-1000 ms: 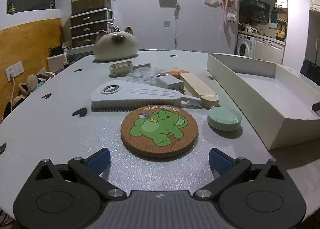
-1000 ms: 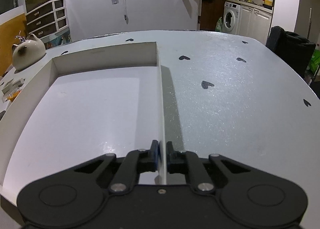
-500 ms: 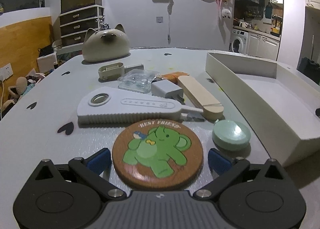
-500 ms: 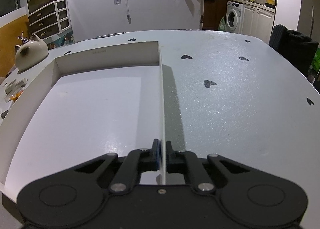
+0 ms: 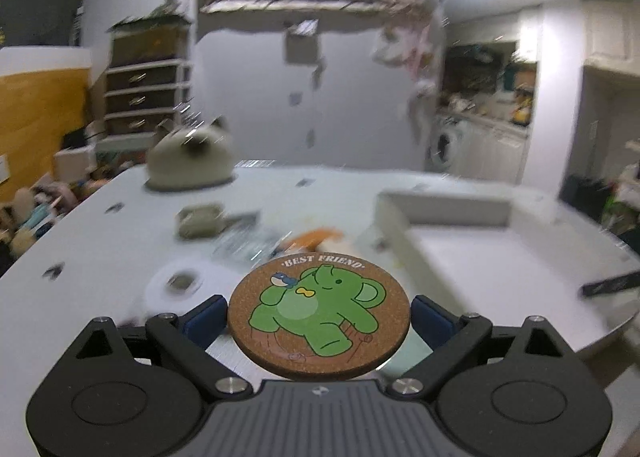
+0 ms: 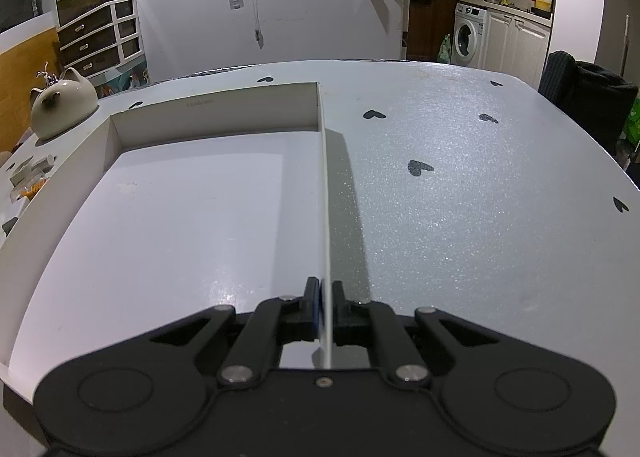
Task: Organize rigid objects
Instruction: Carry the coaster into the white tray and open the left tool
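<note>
Coaster, cork, round, elephant print: clamped edge-to-edge in left gripper, jaws wide, just closed onto it; clear of table. White tray: ahead-right of left gripper. Right gripper: pinched shut on tray's right wall, steadying.

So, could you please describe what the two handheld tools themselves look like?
Both tools are matte black with two round housings, angular linkage arms and silver screws. The left tool has blue pads and a grey ribbed centre plate; the right tool shows a blue pad too. No cables, sleeves or hands show.
</note>
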